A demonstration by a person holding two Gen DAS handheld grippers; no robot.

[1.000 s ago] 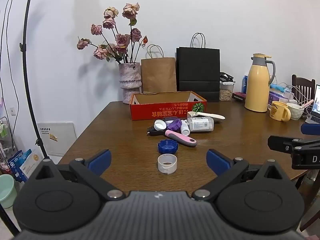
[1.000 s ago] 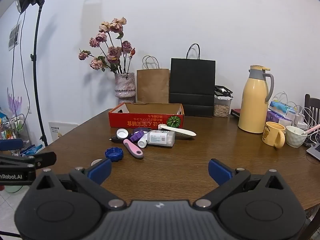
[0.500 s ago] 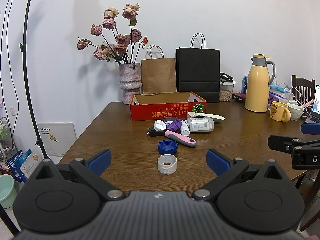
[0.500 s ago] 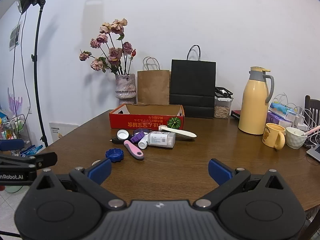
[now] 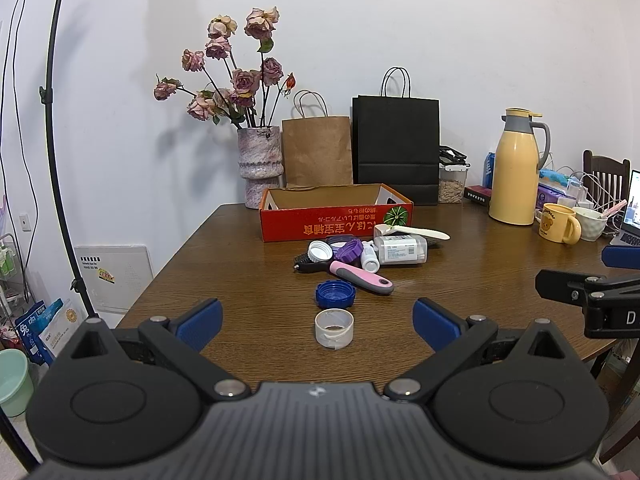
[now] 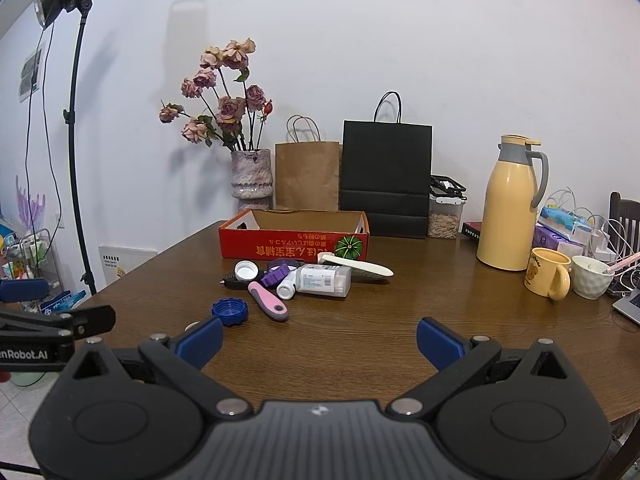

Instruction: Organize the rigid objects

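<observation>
Both tongs hang over the near edge of a brown wooden table (image 5: 248,264), each with its blue-padded fingers spread wide apart and nothing between them. The left tongs (image 5: 318,320) point at a white ring (image 5: 334,327), which stands on the wood just ahead, between the fingertips' line of sight. Just beyond it lies a blue cap (image 5: 335,294). Farther ahead is a small heap: a pink brush (image 5: 360,277), a white cap (image 5: 320,250), a purple lid (image 5: 349,251), a clear bottle (image 5: 400,250) on its side and a cream shoehorn (image 5: 416,232), all close together or touching. Behind the heap sits an open red box (image 5: 336,222).

The right tongs (image 6: 320,340) are to the right of the left ones; the heap lies ahead and left of them, and the blue cap (image 6: 229,311) is just beyond their left finger.

At the far edge, against a white wall, stand a vase (image 5: 261,168) of dried roses, a brown bag (image 5: 317,151) and a black bag (image 5: 395,148). Far right are a yellow flask (image 6: 509,208), a yellow mug (image 6: 547,277) and a white bowl (image 6: 591,282). A light stand (image 6: 78,152) rises at far left.
</observation>
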